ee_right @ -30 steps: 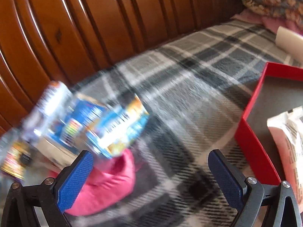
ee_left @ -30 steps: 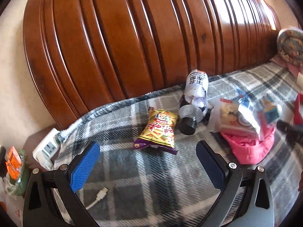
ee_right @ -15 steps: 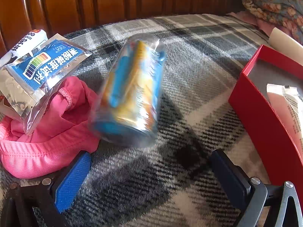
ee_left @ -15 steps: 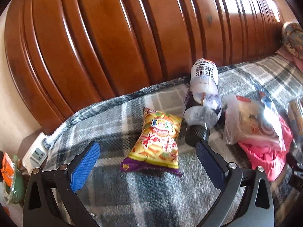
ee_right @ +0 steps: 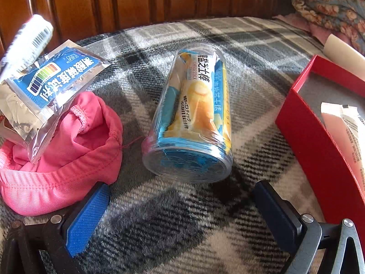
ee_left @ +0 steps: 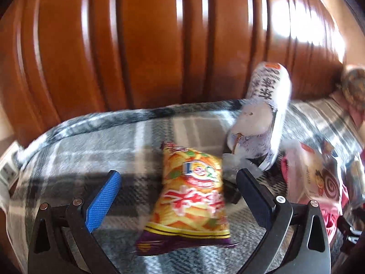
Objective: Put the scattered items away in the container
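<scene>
Left tongs [ee_left: 178, 196] are held spread, straddling the chip bag [ee_left: 189, 198], which lies flat on the bed blanket [ee_left: 91, 141] at 12 o'clock, presumably for a pinch across its width. Right tongs [ee_right: 180, 207] are likewise spread, empty, aimed at the clear tube [ee_right: 194, 114] lying on its side. The red box [ee_right: 319, 150], at 3 o'clock of the tube, already holds one packet [ee_right: 344, 125]. A pink cloth [ee_right: 63, 150], foil pouch [ee_right: 43, 84] and bottle [ee_left: 262, 114] remain scattered beneath the wooden headboard [ee_left: 159, 45].
</scene>
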A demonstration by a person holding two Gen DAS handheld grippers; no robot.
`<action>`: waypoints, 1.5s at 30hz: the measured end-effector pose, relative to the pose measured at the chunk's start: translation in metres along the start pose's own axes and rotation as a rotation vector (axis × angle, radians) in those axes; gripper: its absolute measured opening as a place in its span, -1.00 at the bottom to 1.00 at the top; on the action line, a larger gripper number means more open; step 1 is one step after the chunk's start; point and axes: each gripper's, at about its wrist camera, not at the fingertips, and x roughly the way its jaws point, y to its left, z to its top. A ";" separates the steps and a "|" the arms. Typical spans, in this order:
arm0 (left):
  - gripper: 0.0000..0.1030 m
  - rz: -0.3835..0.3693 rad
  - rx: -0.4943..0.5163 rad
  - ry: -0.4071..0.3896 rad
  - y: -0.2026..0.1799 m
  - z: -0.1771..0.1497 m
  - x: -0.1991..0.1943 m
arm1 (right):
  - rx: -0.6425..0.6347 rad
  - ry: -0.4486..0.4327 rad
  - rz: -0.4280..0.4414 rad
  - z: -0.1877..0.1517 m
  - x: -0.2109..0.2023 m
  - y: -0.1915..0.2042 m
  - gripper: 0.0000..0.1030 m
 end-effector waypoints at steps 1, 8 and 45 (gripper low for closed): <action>1.00 0.023 -0.012 0.004 0.002 -0.001 0.000 | -0.003 0.000 -0.005 0.000 0.000 0.001 1.00; 1.00 0.044 -0.009 0.004 0.000 -0.005 0.002 | -0.044 0.012 -0.076 0.002 -0.006 0.013 1.00; 0.99 0.178 -0.008 0.056 -0.025 -0.020 0.015 | 0.062 0.022 0.516 0.088 0.009 0.067 0.98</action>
